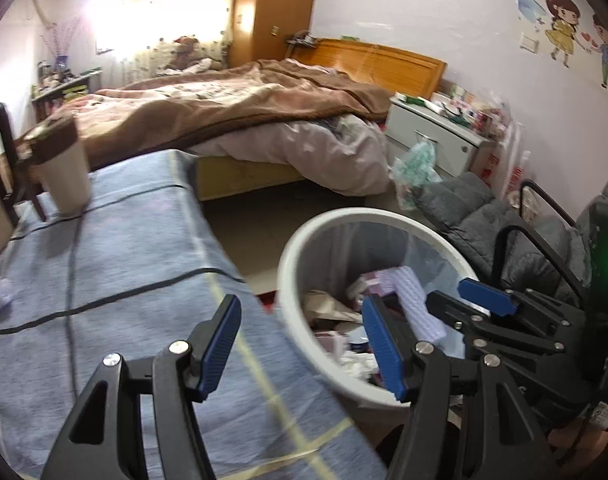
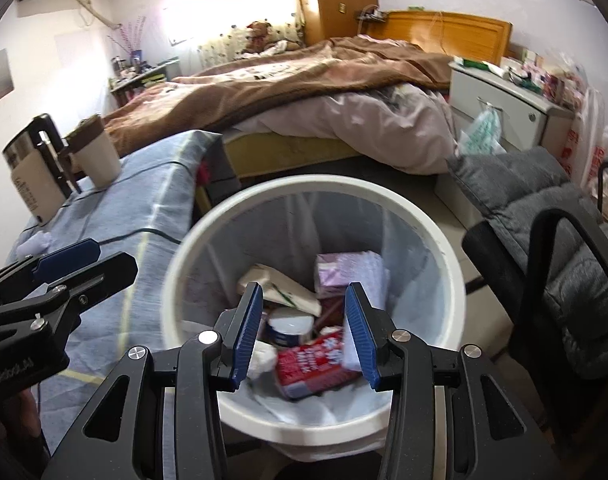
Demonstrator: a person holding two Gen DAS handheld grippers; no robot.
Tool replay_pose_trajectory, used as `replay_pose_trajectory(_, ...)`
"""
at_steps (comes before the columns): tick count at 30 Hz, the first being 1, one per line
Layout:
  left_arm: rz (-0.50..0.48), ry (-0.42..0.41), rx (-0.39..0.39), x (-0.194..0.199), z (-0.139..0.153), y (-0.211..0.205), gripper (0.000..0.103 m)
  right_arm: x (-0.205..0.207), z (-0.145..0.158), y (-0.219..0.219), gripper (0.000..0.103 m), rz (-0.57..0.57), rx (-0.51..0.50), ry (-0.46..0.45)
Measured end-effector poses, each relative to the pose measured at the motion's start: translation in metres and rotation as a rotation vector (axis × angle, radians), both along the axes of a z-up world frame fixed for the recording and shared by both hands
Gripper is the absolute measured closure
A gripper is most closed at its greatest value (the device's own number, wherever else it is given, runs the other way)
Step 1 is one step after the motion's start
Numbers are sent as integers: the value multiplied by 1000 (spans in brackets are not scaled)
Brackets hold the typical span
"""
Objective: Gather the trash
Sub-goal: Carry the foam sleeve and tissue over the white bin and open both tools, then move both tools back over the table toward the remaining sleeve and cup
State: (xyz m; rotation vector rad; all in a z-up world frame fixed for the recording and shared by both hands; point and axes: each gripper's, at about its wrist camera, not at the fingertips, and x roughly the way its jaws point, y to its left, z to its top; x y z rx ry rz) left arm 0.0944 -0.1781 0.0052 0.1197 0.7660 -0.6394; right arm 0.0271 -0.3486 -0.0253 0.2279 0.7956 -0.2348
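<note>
A white trash bin (image 2: 191, 240) stands on the floor beside the blue-clothed table (image 2: 143, 200). It holds a red packet (image 2: 316, 364), a purple tissue pack (image 2: 336, 272), a tin (image 2: 289, 326) and paper scraps. My right gripper (image 2: 304, 336) is open and empty, right above the bin's opening. My left gripper (image 1: 304, 348) is open and empty, over the table edge next to the bin (image 1: 287, 256). The purple pack (image 1: 416, 300) shows inside it. A small lilac scrap (image 2: 33, 242) lies on the cloth.
A beige cup with a brown lid (image 1: 61, 168) and a steel kettle (image 2: 27, 168) stand on the table. A bed with a brown blanket (image 1: 231, 100) lies behind. A grey padded chair (image 2: 556, 248) is right of the bin. A white nightstand (image 1: 436, 136) stands beyond.
</note>
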Motion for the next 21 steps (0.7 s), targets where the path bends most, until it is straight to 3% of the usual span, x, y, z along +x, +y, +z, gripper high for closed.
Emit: replay_pose_trajectory(21,199,-69,-5,6,17,113,38,26,27,91,57,200,-40,-76)
